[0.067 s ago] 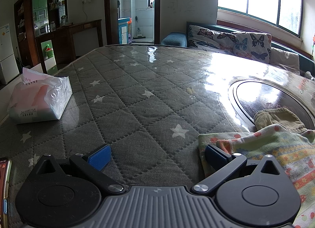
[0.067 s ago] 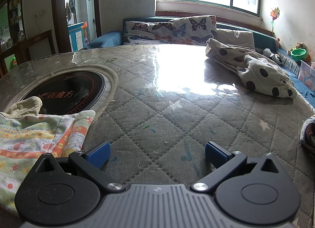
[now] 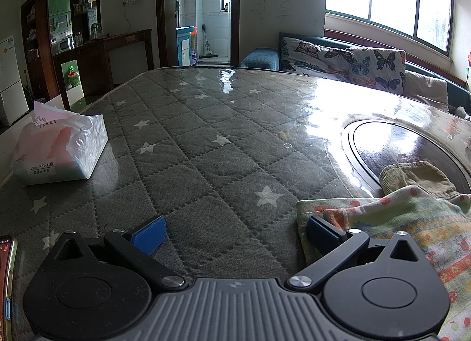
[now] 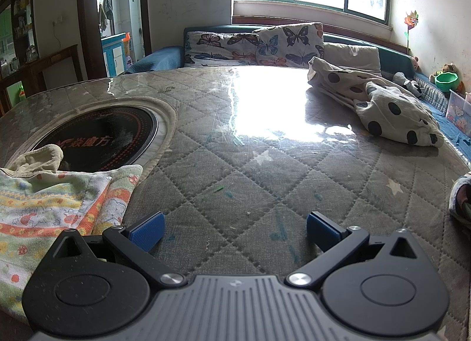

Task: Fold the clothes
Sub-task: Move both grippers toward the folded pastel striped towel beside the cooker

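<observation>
A pale printed garment with orange and yellow stripes lies flat on the grey quilted table, its khaki collar part resting over a round black hob. My left gripper is open; its right finger pad sits at the garment's left edge. In the right wrist view the same garment lies at the left. My right gripper is open and empty, its left finger pad just right of the garment's edge.
A tissue pack stands at the table's left. A phone lies at the near left edge. A polka-dot garment lies at the far right, another cloth at the right edge. The round hob is set in the table.
</observation>
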A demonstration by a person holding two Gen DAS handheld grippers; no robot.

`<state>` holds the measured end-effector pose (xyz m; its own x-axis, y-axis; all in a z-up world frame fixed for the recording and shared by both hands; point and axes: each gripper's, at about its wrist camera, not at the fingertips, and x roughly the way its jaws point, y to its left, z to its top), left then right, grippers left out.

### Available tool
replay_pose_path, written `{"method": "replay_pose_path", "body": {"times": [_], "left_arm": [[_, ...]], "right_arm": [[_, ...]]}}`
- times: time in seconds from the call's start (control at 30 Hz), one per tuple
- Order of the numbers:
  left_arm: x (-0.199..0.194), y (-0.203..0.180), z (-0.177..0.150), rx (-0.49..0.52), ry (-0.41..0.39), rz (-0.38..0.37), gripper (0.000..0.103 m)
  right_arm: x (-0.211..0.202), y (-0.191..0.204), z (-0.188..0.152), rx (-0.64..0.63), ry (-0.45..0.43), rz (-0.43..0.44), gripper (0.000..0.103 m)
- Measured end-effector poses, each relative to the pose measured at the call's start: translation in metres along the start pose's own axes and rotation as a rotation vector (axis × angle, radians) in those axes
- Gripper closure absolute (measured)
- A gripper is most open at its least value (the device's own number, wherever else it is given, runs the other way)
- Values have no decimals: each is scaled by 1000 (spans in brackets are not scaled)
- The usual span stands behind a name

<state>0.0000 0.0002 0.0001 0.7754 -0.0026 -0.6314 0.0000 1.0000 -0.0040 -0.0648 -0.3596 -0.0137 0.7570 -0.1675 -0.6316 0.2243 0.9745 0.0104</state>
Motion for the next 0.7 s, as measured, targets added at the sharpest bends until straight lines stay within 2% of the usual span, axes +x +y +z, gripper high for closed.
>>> {"method": "replay_pose_path", "body": {"times": [0.37, 0.7], "left_arm": [[-5, 0, -1, -6, 18, 6, 0], [-16, 1, 2, 12, 36, 12, 0]], "right_arm": [[-1, 0, 0, -6, -2, 0, 0], [-18, 12, -7, -49, -12, 20, 4]]}}
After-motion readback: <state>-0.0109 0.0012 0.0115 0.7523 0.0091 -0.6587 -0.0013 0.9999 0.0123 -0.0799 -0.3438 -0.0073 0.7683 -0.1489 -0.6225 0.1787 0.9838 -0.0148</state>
